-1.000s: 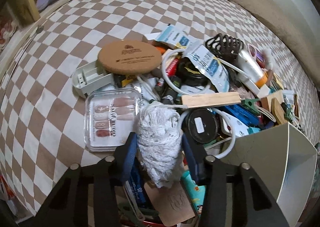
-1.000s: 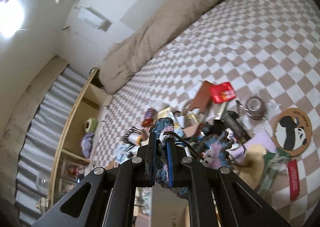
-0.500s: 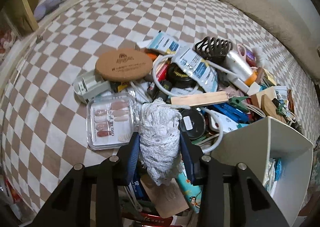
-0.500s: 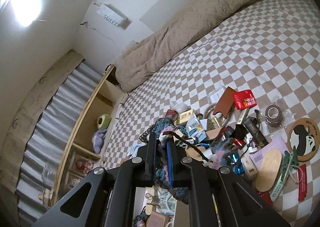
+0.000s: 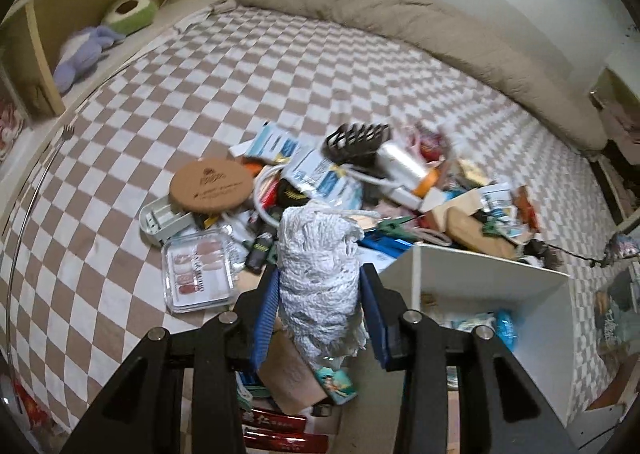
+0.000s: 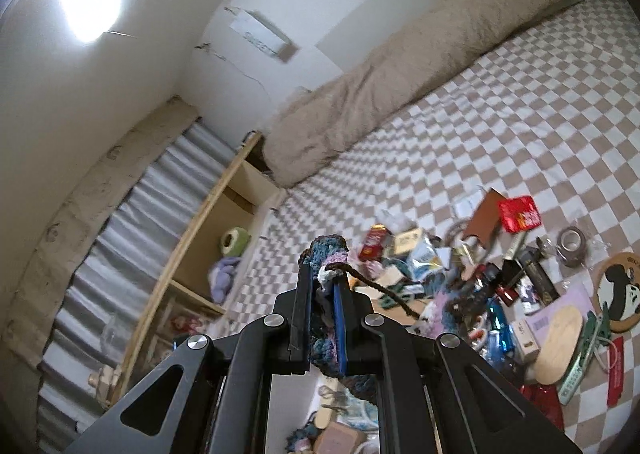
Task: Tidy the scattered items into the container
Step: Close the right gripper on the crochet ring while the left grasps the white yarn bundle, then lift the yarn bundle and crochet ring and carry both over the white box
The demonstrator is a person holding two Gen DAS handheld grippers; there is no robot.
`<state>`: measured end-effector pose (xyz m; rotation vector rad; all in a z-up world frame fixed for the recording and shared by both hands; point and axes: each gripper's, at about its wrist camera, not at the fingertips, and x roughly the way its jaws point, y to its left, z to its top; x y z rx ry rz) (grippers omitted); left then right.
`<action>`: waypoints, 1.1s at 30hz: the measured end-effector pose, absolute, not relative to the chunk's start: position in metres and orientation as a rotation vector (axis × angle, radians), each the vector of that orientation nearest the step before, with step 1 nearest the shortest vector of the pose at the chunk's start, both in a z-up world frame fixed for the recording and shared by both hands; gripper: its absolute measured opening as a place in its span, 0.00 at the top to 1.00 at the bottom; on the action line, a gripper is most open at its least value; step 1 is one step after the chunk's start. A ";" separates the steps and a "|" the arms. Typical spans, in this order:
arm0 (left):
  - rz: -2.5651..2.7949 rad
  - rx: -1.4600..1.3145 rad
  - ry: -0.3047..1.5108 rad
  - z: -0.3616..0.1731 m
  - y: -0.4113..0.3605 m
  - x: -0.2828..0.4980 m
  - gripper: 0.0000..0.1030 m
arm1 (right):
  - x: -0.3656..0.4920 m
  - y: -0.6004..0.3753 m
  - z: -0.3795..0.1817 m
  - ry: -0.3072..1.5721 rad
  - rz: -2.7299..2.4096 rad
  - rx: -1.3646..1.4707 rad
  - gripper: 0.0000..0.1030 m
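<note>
My left gripper [image 5: 320,286] is shut on a white crocheted lace bundle [image 5: 318,274] and holds it above the clutter pile, just left of the white box container [image 5: 476,282]. The box holds a few packets. My right gripper [image 6: 322,286] is shut on a blue, purple and pink knitted piece [image 6: 326,254] with a dark yarn strand [image 6: 384,292] trailing off it. It is raised high, with the container's inside showing below it [image 6: 340,414]. Scattered items lie in a heap on the checkered bed [image 5: 280,66].
The heap includes a round cork coaster [image 5: 211,185], a clear nail-tip case [image 5: 198,274], a black hair claw [image 5: 356,138], a white tube [image 5: 404,166], a red packet [image 6: 519,213], a tape roll [image 6: 572,241] and a penguin coaster [image 6: 618,292]. A beige duvet [image 5: 420,26] and a wooden shelf [image 5: 80,14] border the bed.
My left gripper has lifted the lace bundle higher and tilted up, bringing the box closer on the right. My right gripper has risen with the knitted piece, its yarn strand pulled out of the heap.
</note>
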<state>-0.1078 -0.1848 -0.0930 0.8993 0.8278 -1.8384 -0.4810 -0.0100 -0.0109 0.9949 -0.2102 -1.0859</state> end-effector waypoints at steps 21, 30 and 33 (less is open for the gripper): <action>-2.125 0.717 0.768 -0.005 -0.125 -0.131 0.61 | -0.439 0.042 0.079 -0.292 -0.929 0.753 0.90; -2.221 0.698 0.730 0.015 -0.102 -0.142 0.61 | -0.416 0.080 0.123 -0.352 -0.829 0.629 0.90; -2.243 0.715 0.720 0.016 -0.095 -0.148 0.61 | -0.405 0.090 0.133 -0.358 -0.785 0.597 0.90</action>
